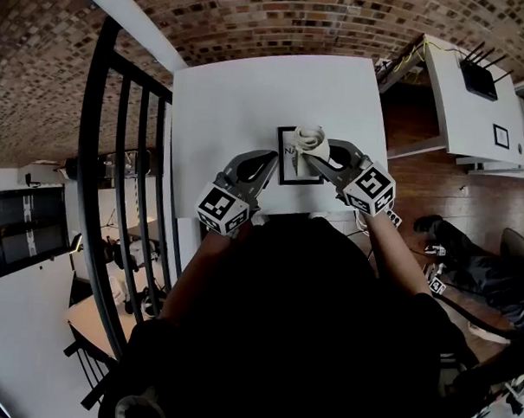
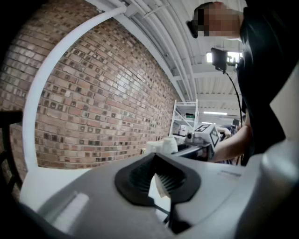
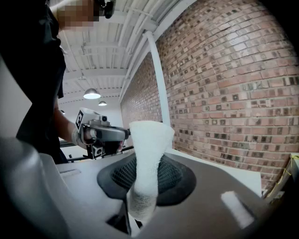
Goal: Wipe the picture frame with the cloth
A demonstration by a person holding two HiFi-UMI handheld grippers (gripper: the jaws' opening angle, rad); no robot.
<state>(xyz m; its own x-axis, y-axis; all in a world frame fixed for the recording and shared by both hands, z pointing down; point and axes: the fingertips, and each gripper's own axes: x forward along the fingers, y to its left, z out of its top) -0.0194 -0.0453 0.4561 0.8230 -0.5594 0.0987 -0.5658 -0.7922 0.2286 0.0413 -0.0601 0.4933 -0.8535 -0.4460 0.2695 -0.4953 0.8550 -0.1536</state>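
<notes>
Head view looked down on a white desk [image 1: 249, 99] with a picture frame [image 1: 290, 172] lying flat near its front edge. The frame was black round the outside and white inside.

The left tongs [image 1: 270, 161] reached in from the left and met the left side of the frame. In the left gripper view the left tongs [image 2: 159, 179] were almost shut. Only a thin gap showed between the black pads [image 2: 135, 177], and a pale bit of the frame's edge sat pinched in it.

The right tongs [image 1: 320, 159] came in from the right and sat over the frame. They held a white cloth [image 1: 312, 140] that was rolled up into a fat bundle. The cloth was over the top right part of the frame. In the right gripper view the right tongs [image 3: 142, 186] were squeezed on the cloth [image 3: 147, 149], which stuck up tall between the two black pads like a soft tube.

The two tongs were near each other, one on each side of the frame. Each gripper view showed the other tongs across the desk, with a hand holding them.

A red brick wall [image 2: 93, 102] stood behind the desk. A black railing [image 1: 115, 197] ran along the left of the desk in the head view.
</notes>
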